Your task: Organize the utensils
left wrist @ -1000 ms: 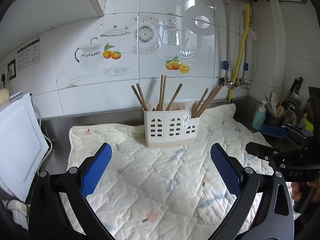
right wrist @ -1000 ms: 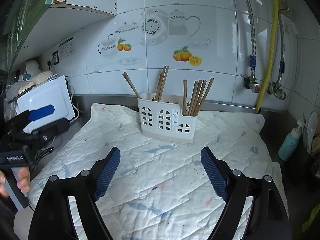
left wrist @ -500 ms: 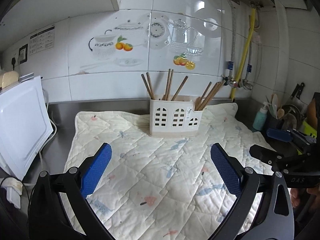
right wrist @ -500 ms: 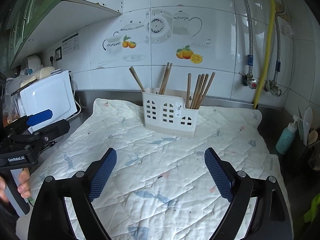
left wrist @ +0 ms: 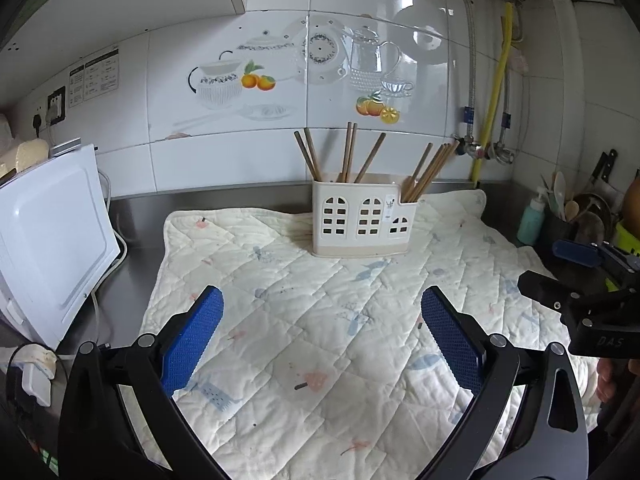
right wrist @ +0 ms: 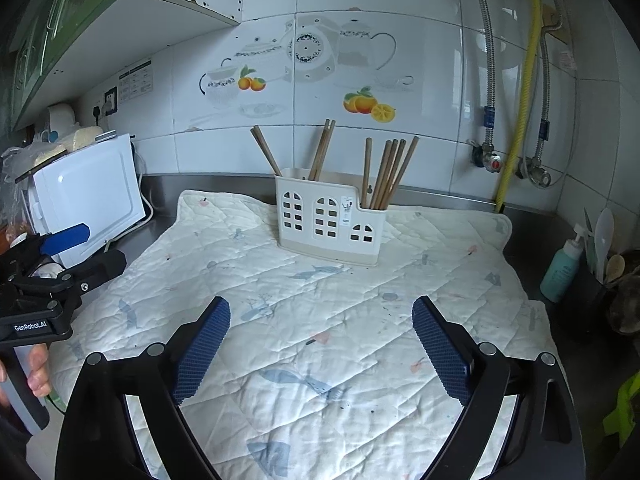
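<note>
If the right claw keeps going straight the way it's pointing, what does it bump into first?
Probably the quilted mat, since the right claw, opening and empty, tilts downward. The white chopstick holder stands farther along; depth is hard to judge.

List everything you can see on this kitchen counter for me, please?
Holder: one, cream, on the quilted mat, near the wall.
Chopsticks: roughly ten, brown, upright in the holder, split between two sections.
Quilted mat: one, white with pale prints, covering the counter.
Appliance: one, white, far left.
Pump bottle: one, teal, right edge.
Spoons and spatula: several, in a dark pot beside the bottle.
Yellow hose: one, on the tiled wall.
Left tool: blue pads, open, empty.
Right tool: blue pads, opening, empty.
</note>
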`<action>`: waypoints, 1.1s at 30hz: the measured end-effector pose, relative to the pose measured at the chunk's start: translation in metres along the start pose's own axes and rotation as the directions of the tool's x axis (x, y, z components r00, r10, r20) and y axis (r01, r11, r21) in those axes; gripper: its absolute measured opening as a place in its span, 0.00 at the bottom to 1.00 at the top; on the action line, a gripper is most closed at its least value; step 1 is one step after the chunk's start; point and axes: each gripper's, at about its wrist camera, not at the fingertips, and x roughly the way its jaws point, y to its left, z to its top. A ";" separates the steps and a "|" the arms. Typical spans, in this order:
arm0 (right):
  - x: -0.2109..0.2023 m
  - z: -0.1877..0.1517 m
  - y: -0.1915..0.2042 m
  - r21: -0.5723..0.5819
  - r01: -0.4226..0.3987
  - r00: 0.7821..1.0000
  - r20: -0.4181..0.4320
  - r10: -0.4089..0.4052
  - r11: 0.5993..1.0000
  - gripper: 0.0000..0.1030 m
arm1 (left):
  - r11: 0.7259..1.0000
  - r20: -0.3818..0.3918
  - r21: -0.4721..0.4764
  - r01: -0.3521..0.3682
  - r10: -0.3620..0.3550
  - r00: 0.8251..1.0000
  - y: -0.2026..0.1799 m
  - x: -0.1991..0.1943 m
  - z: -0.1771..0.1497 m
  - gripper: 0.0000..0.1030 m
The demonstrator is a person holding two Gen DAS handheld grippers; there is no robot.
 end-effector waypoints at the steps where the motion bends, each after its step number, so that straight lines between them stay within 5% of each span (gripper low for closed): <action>1: 0.000 -0.001 -0.001 0.004 0.000 1.000 -0.002 0.000 1.000 0.87 | 1.000 -0.002 0.001 -0.004 0.004 1.000 0.000 0.001 -0.001 0.95; 33: 0.000 -0.012 -0.010 0.036 0.023 0.999 -0.028 -0.022 0.999 0.88 | 0.998 -0.075 -0.036 -0.053 0.050 0.996 0.012 0.013 -0.025 0.95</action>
